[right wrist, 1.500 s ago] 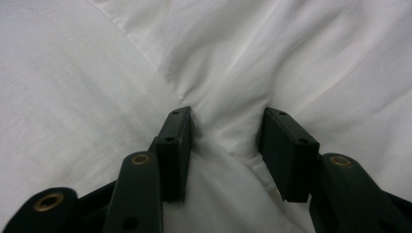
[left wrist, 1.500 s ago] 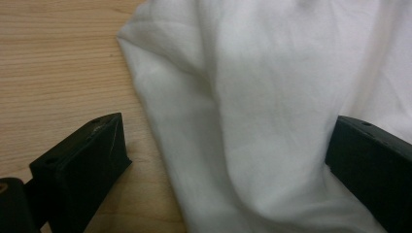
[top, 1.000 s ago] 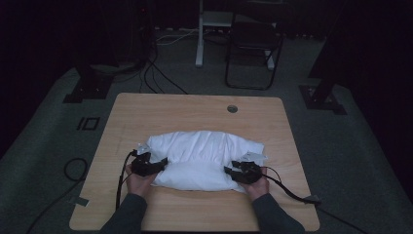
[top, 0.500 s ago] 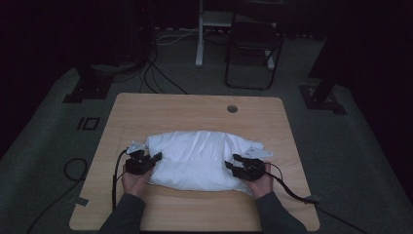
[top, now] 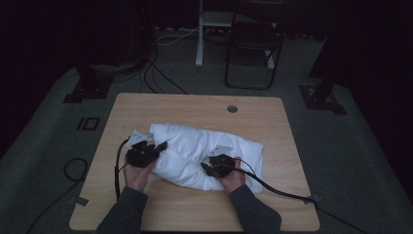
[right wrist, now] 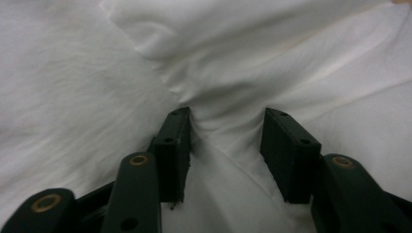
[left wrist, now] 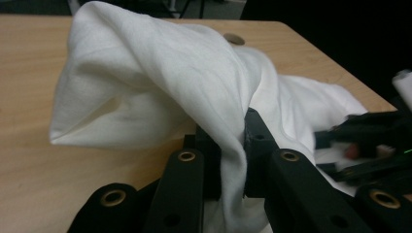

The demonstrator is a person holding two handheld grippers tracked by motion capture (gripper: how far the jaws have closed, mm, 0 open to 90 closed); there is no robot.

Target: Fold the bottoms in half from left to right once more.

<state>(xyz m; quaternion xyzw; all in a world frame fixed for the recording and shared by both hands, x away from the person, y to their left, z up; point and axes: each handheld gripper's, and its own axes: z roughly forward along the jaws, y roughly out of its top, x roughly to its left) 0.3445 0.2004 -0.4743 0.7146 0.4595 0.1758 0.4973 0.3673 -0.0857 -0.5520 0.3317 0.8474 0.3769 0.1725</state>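
Note:
A crumpled white cloth (top: pixel 195 146) lies across the middle of the wooden table (top: pixel 195 107). My left gripper (top: pixel 158 146) is at the cloth's left end; in the left gripper view it (left wrist: pixel 232 128) is shut on a fold of the cloth (left wrist: pixel 160 82), which is lifted off the table. My right gripper (top: pixel 208 168) rests on the cloth's near edge, right of centre. In the right gripper view its jaws (right wrist: pixel 226 121) stand somewhat apart, pressing a thick bunch of cloth (right wrist: pixel 233 58) between them. The right gripper (left wrist: pixel 369 141) also appears at the right of the left gripper view.
A round cable hole (top: pixel 232 108) sits near the table's far edge. The right gripper's cable (top: pixel 287 194) trails over the near right corner. A black chair (top: pixel 253 48) and floor cables (top: pixel 160 78) lie beyond the table. Bare wood surrounds the cloth.
The right gripper has moved left toward the cloth's middle. The left gripper has shifted slightly and raised its end of the cloth, so the cloth looks more bunched.

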